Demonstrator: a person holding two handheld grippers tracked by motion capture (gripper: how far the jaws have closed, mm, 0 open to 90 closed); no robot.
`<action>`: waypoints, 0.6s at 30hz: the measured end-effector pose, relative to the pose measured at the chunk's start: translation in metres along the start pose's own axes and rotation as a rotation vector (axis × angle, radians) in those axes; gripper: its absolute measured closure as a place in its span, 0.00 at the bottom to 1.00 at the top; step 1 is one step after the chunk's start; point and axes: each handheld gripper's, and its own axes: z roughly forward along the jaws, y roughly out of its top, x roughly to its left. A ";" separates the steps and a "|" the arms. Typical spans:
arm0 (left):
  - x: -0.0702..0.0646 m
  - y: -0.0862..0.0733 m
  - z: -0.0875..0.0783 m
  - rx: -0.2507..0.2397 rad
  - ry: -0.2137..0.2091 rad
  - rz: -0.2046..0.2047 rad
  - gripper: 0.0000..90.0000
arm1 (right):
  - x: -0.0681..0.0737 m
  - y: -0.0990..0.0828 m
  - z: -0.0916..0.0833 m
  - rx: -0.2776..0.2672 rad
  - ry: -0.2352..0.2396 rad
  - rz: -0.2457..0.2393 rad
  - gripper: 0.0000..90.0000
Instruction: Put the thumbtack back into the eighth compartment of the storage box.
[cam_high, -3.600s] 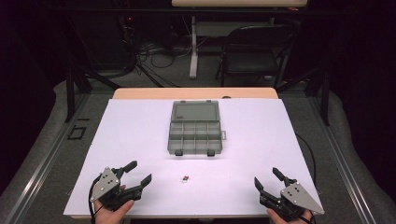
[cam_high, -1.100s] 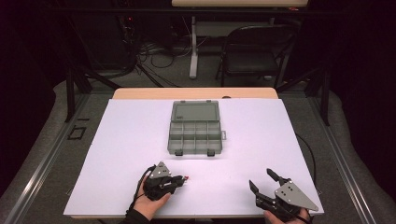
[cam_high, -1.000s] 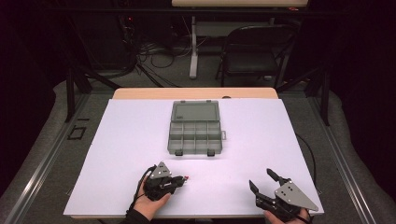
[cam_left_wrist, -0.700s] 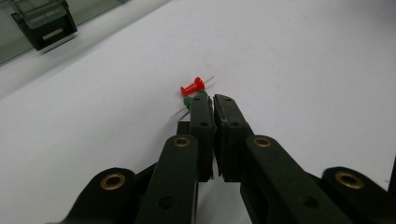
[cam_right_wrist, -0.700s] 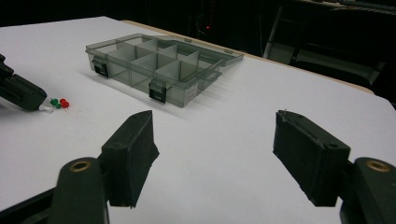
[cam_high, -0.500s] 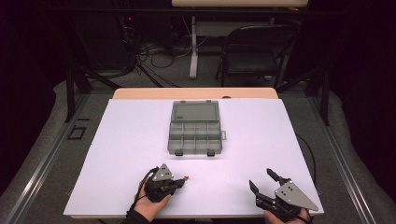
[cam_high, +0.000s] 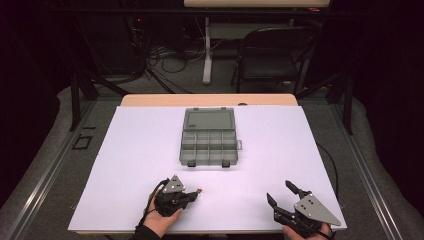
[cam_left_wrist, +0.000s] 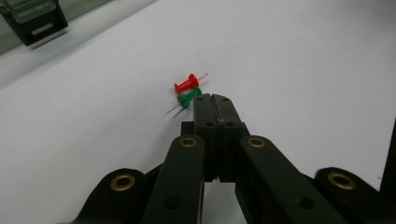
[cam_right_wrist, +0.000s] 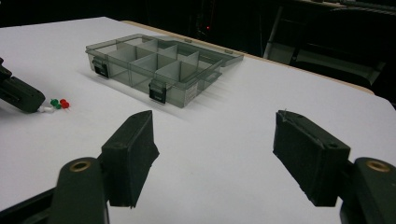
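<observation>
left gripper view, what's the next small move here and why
Probably open the left gripper and nudge it sideways over the green pushpin. Its jaws look shut on each other, while the green pushpin and the red pushpin lie free on the white table just beside the tips, not between them. The open compartment box stands farther off.

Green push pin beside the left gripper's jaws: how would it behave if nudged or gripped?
The green push pin lies on its side on the smooth white table, so it would probably roll or skid. It looks tiny and light, likely to slip from the shut left gripper, and may knock the red push pin.
</observation>
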 end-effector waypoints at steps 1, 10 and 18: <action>0.000 0.000 -0.001 -0.003 -0.002 -0.006 1.00 | 0.000 0.000 0.000 0.000 0.000 0.001 0.32; -0.001 0.004 -0.010 -0.042 -0.033 -0.057 1.00 | 0.000 0.000 0.000 0.005 -0.004 0.004 0.32; -0.007 0.024 -0.026 -0.096 -0.024 -0.060 1.00 | 0.000 0.000 0.000 0.006 -0.005 0.001 0.32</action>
